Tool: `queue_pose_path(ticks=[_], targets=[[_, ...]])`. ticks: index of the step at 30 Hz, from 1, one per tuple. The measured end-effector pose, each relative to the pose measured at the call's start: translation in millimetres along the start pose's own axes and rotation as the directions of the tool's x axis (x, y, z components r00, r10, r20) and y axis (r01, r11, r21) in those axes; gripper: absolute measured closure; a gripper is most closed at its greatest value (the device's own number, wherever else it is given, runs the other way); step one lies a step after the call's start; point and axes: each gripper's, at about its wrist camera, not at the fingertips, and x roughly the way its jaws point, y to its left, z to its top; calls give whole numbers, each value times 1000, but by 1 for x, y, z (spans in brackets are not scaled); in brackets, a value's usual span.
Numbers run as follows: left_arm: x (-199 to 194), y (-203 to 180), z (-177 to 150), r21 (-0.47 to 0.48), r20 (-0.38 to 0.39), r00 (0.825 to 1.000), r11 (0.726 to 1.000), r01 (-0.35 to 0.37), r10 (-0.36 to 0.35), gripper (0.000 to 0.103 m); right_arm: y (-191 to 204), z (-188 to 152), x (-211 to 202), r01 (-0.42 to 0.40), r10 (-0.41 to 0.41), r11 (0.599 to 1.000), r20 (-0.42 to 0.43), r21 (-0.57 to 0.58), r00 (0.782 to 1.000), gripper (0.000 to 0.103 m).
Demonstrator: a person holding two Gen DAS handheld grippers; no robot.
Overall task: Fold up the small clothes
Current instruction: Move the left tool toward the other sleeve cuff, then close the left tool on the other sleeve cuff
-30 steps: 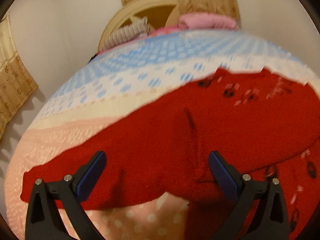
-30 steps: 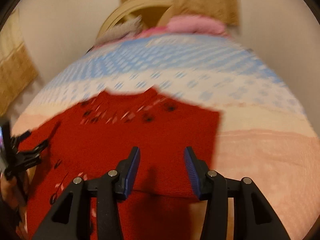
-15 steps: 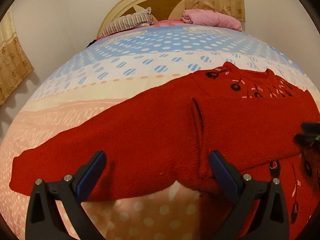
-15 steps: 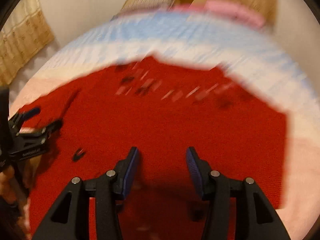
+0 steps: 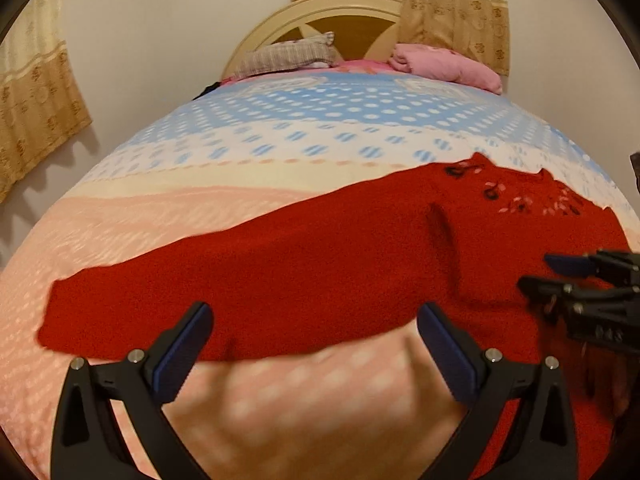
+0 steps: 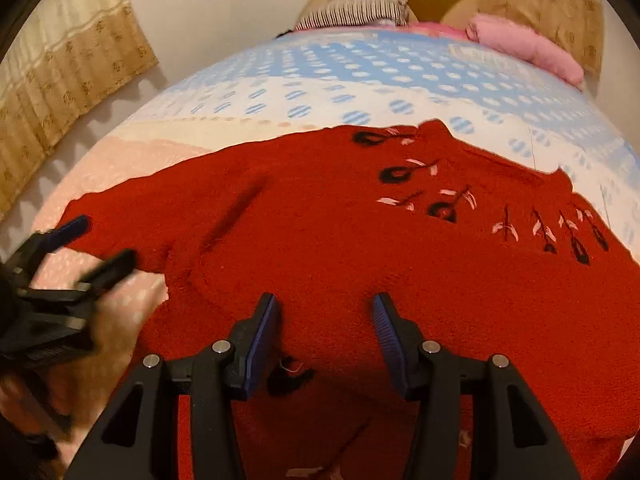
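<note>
Since a second ago the left tongs [image 5: 314,344] have been drawn back, so that the sleeve [image 5: 224,284] of the red sweater [image 6: 400,264] now lies just ahead of their tips, with pink bedspread [image 5: 304,400] shown between the fingers. These tongs are held wide open and nothing is gripped. The right tongs [image 6: 326,334] have been brought in over the sweater's body; they are held partly open, and nothing is seen clamped between the blue pads [image 6: 262,330]. The sweater is spread flat on the bed, its neck pointed away from both tongs and its sleeve stretched out to the left. Beyond the sweater, a striped pillow [image 5: 288,56] and a pink bundle [image 5: 444,66] are seen at the headboard [image 5: 340,12].
</note>
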Motion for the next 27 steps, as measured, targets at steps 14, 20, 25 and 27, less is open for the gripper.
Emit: queue_pose_path(ticks=[14, 20, 25, 27], targets=[[-40, 181, -51, -444, -57, 998, 894, -53, 31, 0, 12, -11, 1, 70, -66, 996, 67, -55, 996, 48], [-13, 223, -65, -720, 24, 988, 683, 122, -152, 8, 11, -12, 0, 73, -69, 996, 75, -50, 995, 46], [5, 234, -66, -782, 84, 979, 596, 180, -184, 10, 12, -14, -1, 85, -81, 995, 79, -53, 994, 45], [12, 240, -67, -801, 101, 974, 564, 201, -203, 10, 13, -14, -1, 91, -87, 994, 80, -54, 993, 44]])
